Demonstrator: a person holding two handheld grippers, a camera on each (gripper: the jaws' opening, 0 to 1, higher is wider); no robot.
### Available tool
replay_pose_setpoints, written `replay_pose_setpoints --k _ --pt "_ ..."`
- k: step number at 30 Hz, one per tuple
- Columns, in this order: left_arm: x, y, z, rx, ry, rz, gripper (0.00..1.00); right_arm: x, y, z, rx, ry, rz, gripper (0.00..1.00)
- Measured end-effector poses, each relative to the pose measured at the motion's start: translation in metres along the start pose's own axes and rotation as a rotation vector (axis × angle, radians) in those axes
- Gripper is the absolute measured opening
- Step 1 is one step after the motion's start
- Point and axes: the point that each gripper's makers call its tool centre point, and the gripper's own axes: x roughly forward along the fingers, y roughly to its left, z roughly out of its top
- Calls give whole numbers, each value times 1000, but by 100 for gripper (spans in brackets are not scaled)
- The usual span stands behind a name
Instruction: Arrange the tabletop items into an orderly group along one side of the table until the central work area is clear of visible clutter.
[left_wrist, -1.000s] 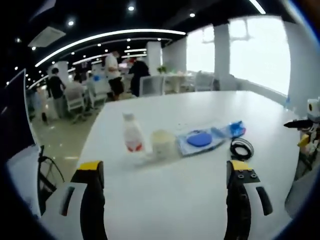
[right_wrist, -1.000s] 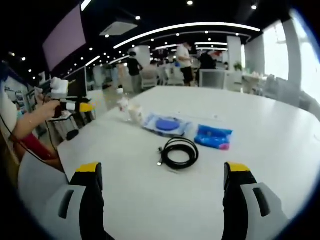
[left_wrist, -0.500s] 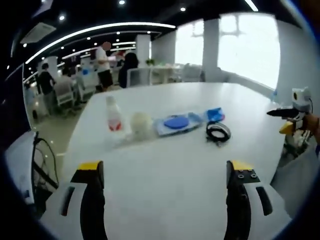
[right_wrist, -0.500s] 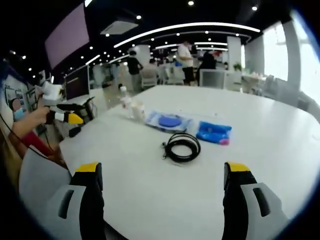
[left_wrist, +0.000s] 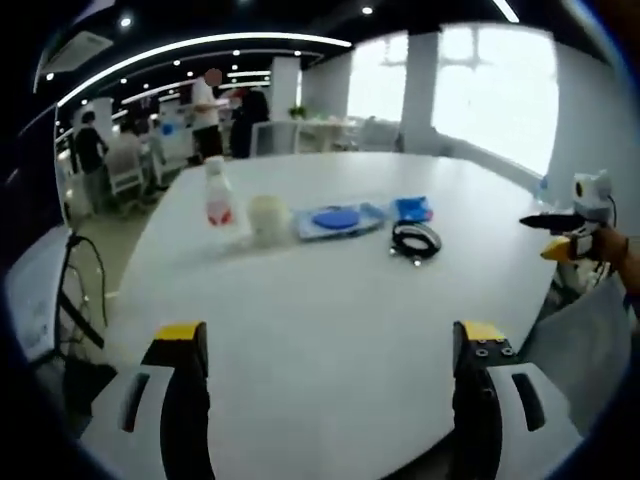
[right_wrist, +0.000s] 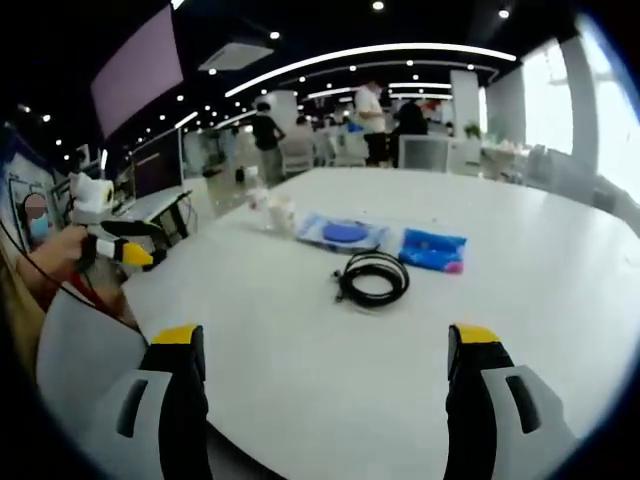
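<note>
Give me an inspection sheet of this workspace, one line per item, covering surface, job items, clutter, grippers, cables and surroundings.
Surface: large white table, mostly bare near the camera.
Job's things: white plastic bottle with red label, pale round cup, clear flat packet holding a blue disc and small blue packet, in a rough row across the far part of the table.
Clutter: nothing seen beyond those things.
Grippers: left hand-held gripper open and holding nothing; right hand-held gripper open and holding nothing. Both are short of the things.
Cables: coiled black cable lying nearer than the packets.
Surroundings: open office with ceiling light strips; people standing beyond the table.
</note>
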Motion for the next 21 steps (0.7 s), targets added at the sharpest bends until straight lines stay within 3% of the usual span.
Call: replay_pose_setpoints --k 21 --pt "4 -5 -17 -25 37 -23 99 10 -2 -16 0 22 -29 100"
